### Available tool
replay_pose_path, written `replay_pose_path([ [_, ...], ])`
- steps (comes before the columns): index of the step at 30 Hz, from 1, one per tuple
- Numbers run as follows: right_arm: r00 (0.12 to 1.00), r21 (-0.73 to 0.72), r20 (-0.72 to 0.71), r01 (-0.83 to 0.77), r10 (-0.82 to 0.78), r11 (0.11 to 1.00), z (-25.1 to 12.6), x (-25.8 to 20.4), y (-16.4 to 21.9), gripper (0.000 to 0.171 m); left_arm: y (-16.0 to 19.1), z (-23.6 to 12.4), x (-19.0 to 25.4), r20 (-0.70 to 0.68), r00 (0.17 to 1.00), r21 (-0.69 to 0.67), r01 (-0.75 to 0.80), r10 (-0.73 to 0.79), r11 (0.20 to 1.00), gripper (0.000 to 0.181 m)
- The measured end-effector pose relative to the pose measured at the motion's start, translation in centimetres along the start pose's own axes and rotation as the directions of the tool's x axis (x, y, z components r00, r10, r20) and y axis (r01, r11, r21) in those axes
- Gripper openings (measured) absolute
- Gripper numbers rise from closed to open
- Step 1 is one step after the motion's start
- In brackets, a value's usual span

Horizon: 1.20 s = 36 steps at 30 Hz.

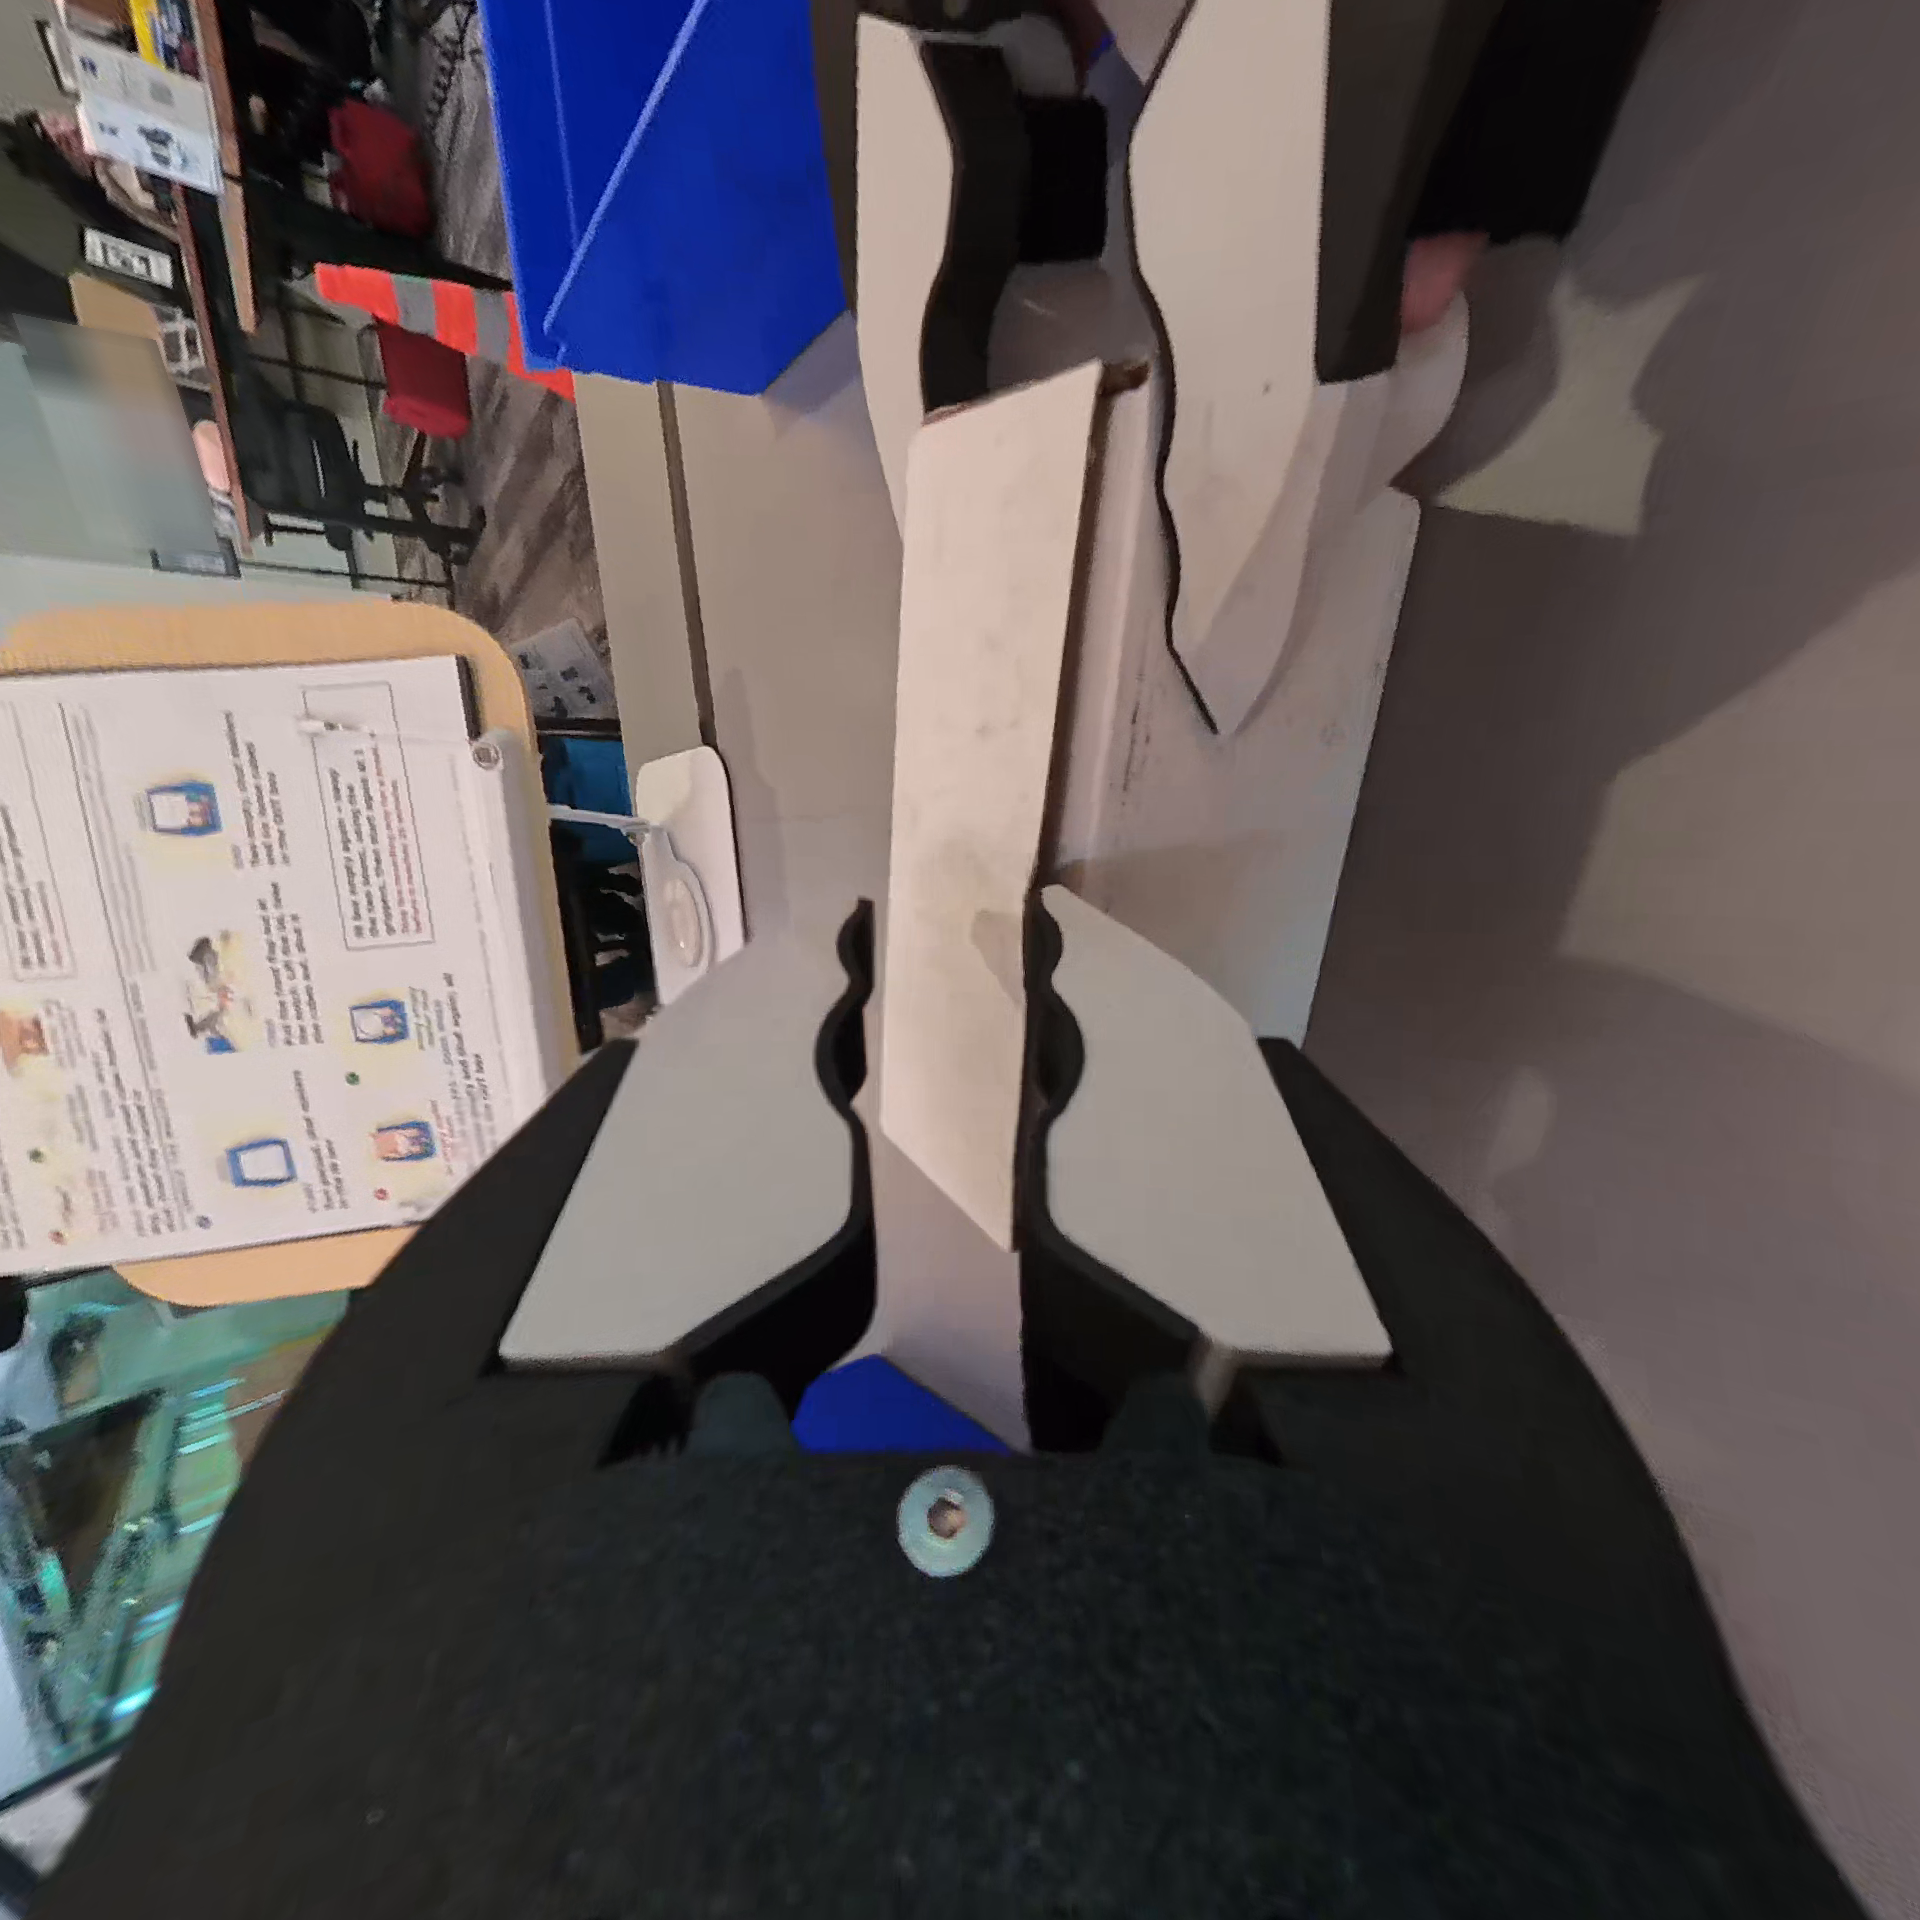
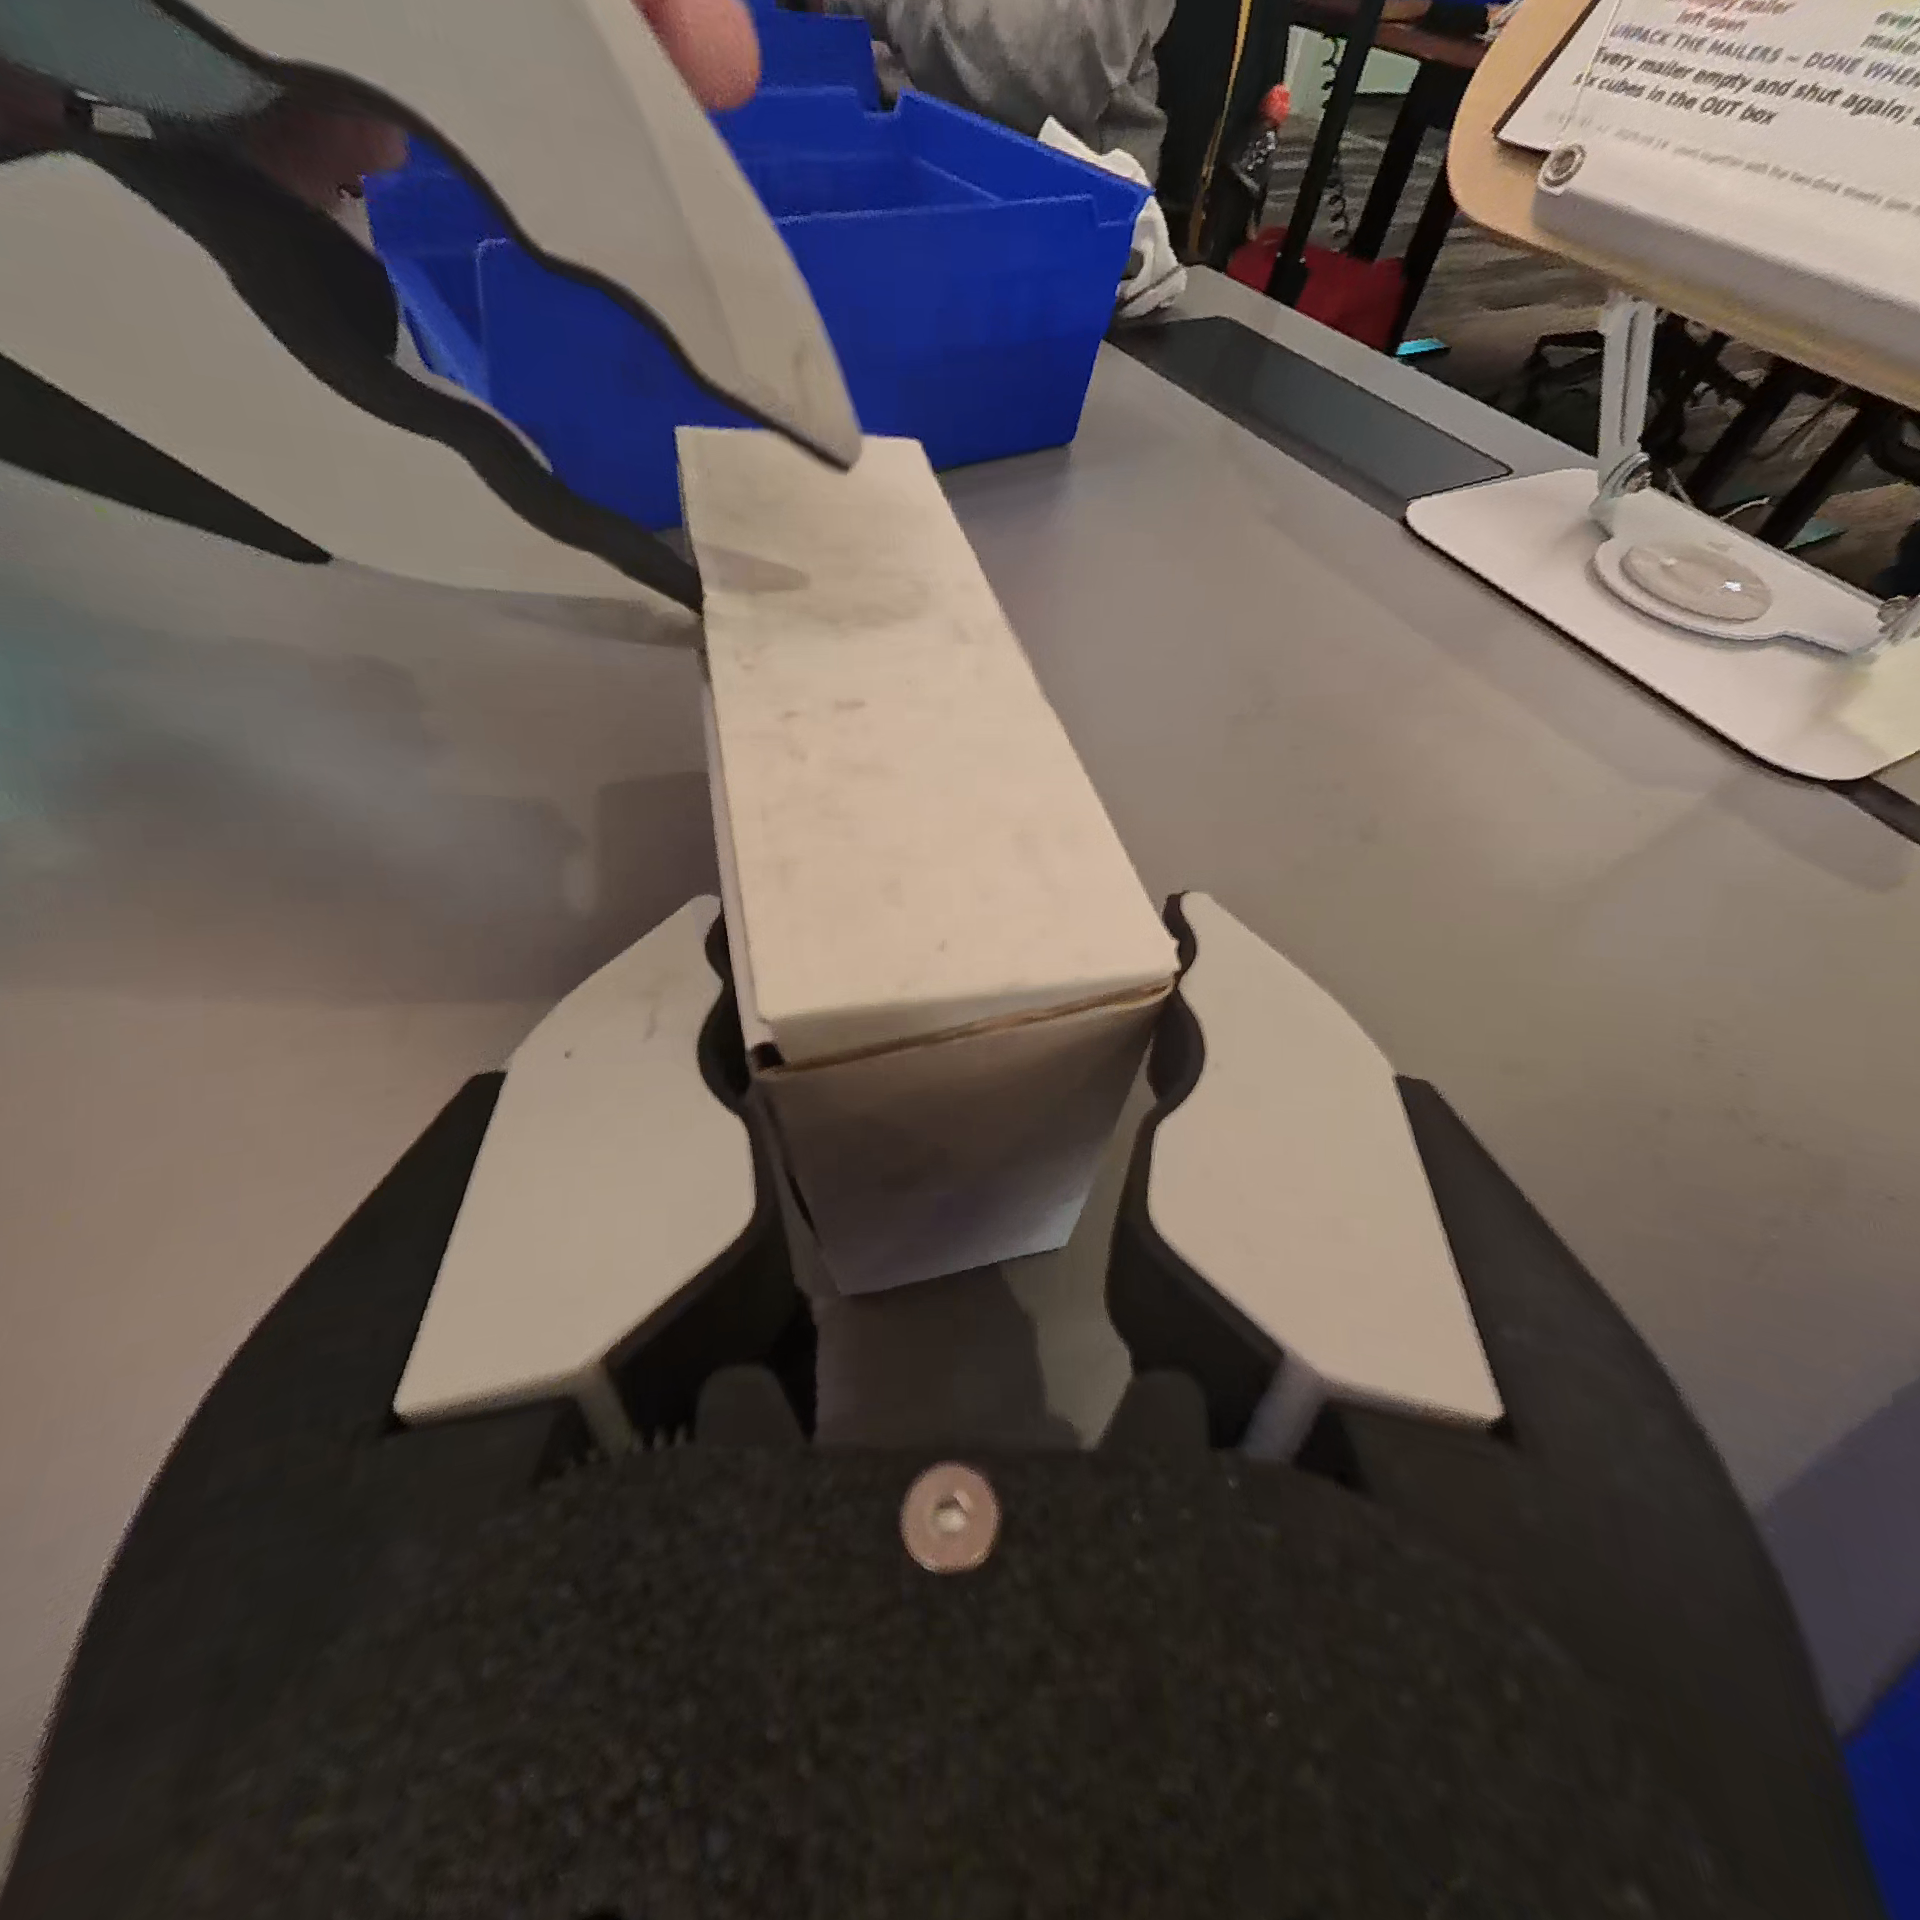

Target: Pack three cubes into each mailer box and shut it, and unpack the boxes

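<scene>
A long white mailer box (image 2: 894,748) lies lengthwise away from me over the grey table (image 2: 1403,831), and its near end flap is closed. My right gripper (image 2: 945,925) is shut on the near end, one finger on each side. My left gripper (image 2: 769,530) comes in from the upper left and clamps the far end. In the left wrist view, which is rolled sideways, the box (image 1: 977,727) runs from between my left gripper's (image 1: 951,920) fingers up to the right gripper's fingers (image 1: 1247,468). No cubes are in view.
A blue bin with dividers (image 2: 935,301) stands just behind the box's far end. Another blue bin (image 1: 675,187) sits near the right gripper. An instruction sheet on a white stand (image 2: 1714,582) is at the table's right edge. A person's finger (image 2: 696,42) shows at the top. The left gripper's tips are roughly 6 cm from the right gripper's.
</scene>
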State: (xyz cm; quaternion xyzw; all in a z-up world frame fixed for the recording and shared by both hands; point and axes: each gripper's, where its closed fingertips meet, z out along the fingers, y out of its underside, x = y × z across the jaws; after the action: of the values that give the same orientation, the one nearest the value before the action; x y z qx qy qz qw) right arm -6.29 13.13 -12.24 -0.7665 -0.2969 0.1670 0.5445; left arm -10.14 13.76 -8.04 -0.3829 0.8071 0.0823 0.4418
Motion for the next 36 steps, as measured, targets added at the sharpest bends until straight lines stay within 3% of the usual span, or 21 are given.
replay_pose_path([
  [4, 0.996, 0.024, 0.077, -0.052, 0.050, 0.998, -0.3, -0.7, -0.3, 0.073, 0.1, 0.2, -0.2, -0.037, 0.995, -0.028, -0.093, 0.092, 0.995, 0.029],
  [6, 0.992, 0.020, 0.105, -0.067, 0.065, 0.998, -0.4, -1.0, -0.2, 0.072, -0.1, 0.3, 0.2, -0.031, 0.986, -0.025, -0.167, 0.166, 0.986, 0.018],
  [9, 0.986, 0.035, 0.134, -0.101, 0.095, 0.994, -0.6, -1.2, -0.2, 0.072, 0.1, 1.1, 0.3, 0.083, 0.957, -0.064, -0.272, 0.277, 0.960, 0.003],
  [12, 0.986, 0.036, 0.135, -0.106, 0.100, 0.994, -0.6, -1.2, -0.3, 0.068, 0.6, 1.6, -0.5, 0.166, 0.941, -0.129, -0.275, 0.294, 0.953, 0.001],
  [15, 0.991, 0.046, 0.069, -0.115, 0.112, 0.992, -0.3, -0.5, -0.4, 0.073, 0.5, 1.7, -0.7, 0.157, 0.972, -0.138, -0.156, 0.177, 0.978, 0.001],
  [19, 0.992, 0.002, -0.074, -0.101, 0.101, 0.995, 0.4, 0.3, 0.2, 0.086, -0.6, 1.2, -0.6, 0.024, 0.999, -0.074, 0.049, -0.048, 0.996, 0.001],
  [23, 0.993, 0.001, -0.068, -0.095, 0.095, 0.995, 0.5, 0.1, 0.4, 0.086, -0.6, 1.1, -0.3, -0.119, 0.969, -0.061, 0.212, -0.218, 0.975, 0.002],
  [28, 0.993, -0.032, -0.110, 0.036, -0.039, 0.999, 0.7, 0.0, 0.6, 0.084, -0.8, 0.2, -1.8, -0.239, 0.877, -0.038, 0.421, -0.417, 0.906, 0.002],
  [32, 0.996, -0.030, -0.089, -0.003, 0.001, 1.000, 0.7, -0.1, 0.5, 0.083, -0.5, 0.3, -1.9, -0.224, 0.913, -0.070, 0.334, -0.341, 0.940, 0.002],
  [36, 0.990, 0.090, -0.067, -0.119, 0.125, 0.989, -2.4, 0.2, -1.3, 0.077, -0.1, -0.4, -2.8, -0.142, 0.950, -0.088, 0.267, -0.278, 0.960, 0.002],
])
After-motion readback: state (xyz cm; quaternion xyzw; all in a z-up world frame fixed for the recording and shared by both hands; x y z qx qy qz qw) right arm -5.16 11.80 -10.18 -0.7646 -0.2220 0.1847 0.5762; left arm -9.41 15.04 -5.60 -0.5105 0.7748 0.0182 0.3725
